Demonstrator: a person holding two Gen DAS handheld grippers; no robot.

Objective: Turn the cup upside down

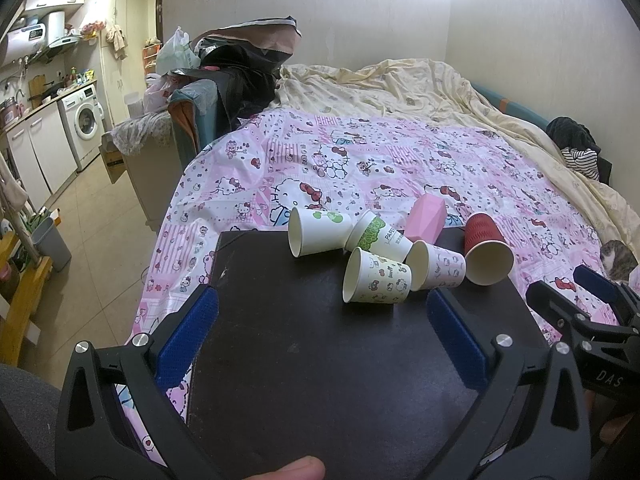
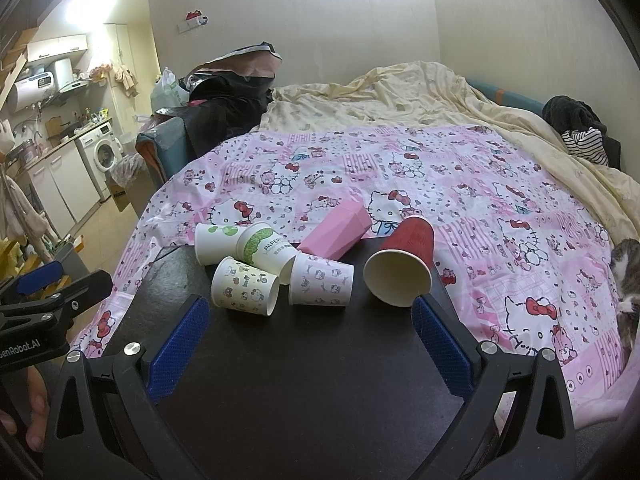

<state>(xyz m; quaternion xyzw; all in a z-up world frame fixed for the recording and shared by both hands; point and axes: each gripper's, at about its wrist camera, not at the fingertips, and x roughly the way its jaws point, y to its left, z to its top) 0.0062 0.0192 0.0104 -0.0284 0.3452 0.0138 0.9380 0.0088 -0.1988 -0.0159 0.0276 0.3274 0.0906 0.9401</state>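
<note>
Both the left gripper (image 1: 322, 312) and right gripper (image 2: 310, 320) hang released and empty near the dark board (image 2: 300, 380), where the cups lie toppled and touching, so grabbing the red cup (image 2: 404, 266) at far right could roll it off onto the bedsheet (image 2: 500, 240).

The near half of the dark worktop (image 1: 320, 360) lies bare in front of me, so both my spread sets of fingers have open room to slide forward. Across its far edge six cups lie on their sides in a tight cluster: the red cup (image 2: 404, 268) sits apart to the right with a gap beside the patterned cup (image 2: 322, 284). The pink cup (image 2: 334, 232) lies behind, hemmed in by the others. My left gripper (image 1: 320, 304) and right gripper (image 2: 310, 320) flank each other closely.
</note>
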